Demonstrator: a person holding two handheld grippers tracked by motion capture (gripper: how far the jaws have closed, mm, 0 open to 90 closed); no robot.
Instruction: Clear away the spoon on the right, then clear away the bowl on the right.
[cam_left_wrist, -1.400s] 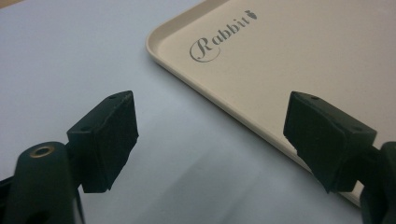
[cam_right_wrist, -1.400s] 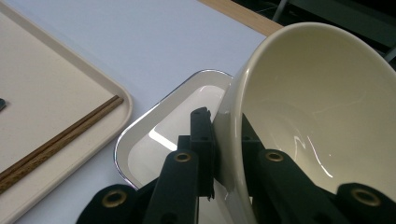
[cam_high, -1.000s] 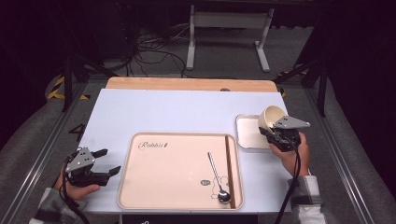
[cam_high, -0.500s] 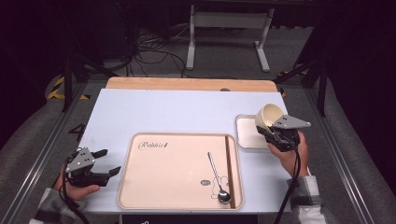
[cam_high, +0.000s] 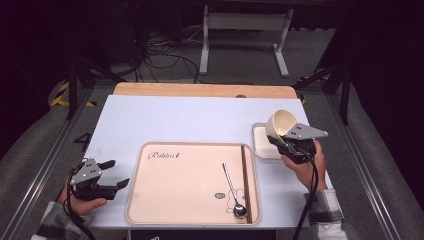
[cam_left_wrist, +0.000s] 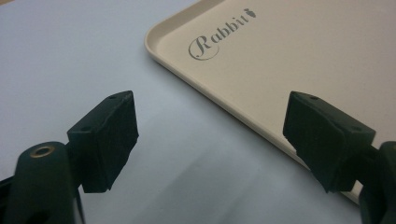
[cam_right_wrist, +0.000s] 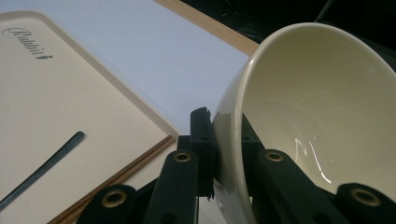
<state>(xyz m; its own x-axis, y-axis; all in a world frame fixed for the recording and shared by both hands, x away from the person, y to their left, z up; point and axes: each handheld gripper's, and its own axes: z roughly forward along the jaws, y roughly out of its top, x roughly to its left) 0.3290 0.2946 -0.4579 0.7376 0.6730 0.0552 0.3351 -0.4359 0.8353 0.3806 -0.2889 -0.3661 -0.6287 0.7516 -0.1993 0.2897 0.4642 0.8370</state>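
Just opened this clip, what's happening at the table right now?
A person works with a tool in each hand. The right tool is clamped on the wall of a cream bowl, holding it tilted above a small white dish beside the tray. The left tool rests open at the tray's left edge, holding nothing. A spoon and chopsticks lie on the tray.
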